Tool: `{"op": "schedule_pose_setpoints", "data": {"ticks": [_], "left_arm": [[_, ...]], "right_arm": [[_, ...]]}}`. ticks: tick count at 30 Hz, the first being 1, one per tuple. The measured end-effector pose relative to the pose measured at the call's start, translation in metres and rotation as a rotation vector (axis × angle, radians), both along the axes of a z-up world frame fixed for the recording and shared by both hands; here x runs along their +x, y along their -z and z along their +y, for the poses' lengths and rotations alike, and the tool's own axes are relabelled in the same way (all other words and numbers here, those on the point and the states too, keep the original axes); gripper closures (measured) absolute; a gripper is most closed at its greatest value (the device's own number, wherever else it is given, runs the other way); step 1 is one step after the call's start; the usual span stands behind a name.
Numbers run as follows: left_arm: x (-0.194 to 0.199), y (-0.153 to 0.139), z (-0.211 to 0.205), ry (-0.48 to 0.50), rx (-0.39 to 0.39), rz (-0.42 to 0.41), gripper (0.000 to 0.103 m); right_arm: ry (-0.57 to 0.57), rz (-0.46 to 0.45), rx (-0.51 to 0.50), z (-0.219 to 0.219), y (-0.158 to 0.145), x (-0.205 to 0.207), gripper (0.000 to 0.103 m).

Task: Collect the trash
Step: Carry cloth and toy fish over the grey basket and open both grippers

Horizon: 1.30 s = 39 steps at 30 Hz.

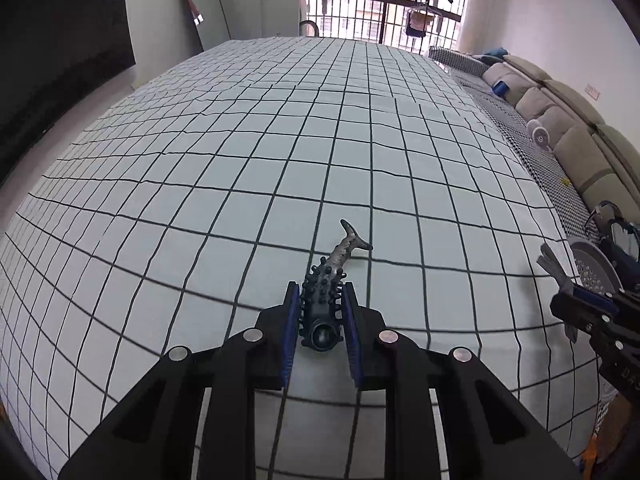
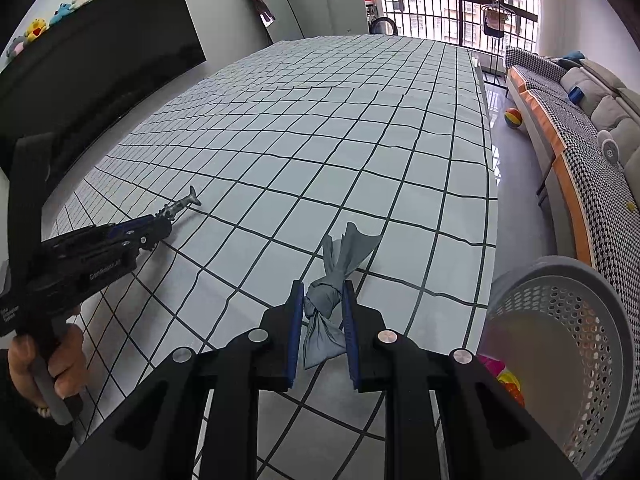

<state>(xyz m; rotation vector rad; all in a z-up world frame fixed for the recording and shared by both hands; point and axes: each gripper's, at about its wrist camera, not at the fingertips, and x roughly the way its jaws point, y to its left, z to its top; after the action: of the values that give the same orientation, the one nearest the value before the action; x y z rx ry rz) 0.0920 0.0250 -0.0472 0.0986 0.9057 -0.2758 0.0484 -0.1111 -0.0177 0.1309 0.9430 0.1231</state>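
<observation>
A dark spiky toy fish (image 1: 330, 280) with a forked tail sits between the blue pads of my left gripper (image 1: 322, 300), which is shut on its knobbly body just above the checked tablecloth (image 1: 240, 140). The right wrist view shows the same fish (image 2: 180, 205) sticking out of the left gripper (image 2: 158, 228) at the left. My right gripper (image 2: 323, 300) is shut on a knotted grey cloth (image 2: 332, 292), whose loose ends fan out ahead. It also shows as the right gripper (image 1: 576, 296) at the right edge of the left wrist view.
A grey perforated basket (image 2: 568, 320) stands beside the table's right edge, with colourful items inside. A sofa (image 2: 592, 128) runs along the right wall, a ball (image 2: 513, 117) on the floor by it. A dark screen (image 2: 100, 80) lines the left wall. A hand (image 2: 44, 364) grips the left tool.
</observation>
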Motion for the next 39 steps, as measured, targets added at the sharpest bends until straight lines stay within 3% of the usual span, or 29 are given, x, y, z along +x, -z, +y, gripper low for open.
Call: {"op": "schedule_pose_setpoints", "data": {"ticks": [7, 14, 28, 39], "left_arm": [[-0.043, -0.009, -0.013, 0.004, 0.003, -0.024, 0.081], [-0.074, -0.02, -0.052, 0.064, -0.019, -0.037, 0.081], [-0.111, -0.033, -0.178, 0.271, -0.079, -0.022, 0.081], [-0.13, -0.022, -0.256, 0.354, -0.036, -0.013, 0.081]], "right_arm": [[-0.016, -0.003, 0.006, 0.001, -0.004, -0.017, 0.084], [0.004, -0.014, 0.017, -0.02, -0.011, -0.046, 0.084], [0.253, -0.017, 0.016, -0.147, -0.011, -0.124, 0.084], [0.395, -0.007, 0.053, -0.225, 0.005, -0.162, 0.084]]}}
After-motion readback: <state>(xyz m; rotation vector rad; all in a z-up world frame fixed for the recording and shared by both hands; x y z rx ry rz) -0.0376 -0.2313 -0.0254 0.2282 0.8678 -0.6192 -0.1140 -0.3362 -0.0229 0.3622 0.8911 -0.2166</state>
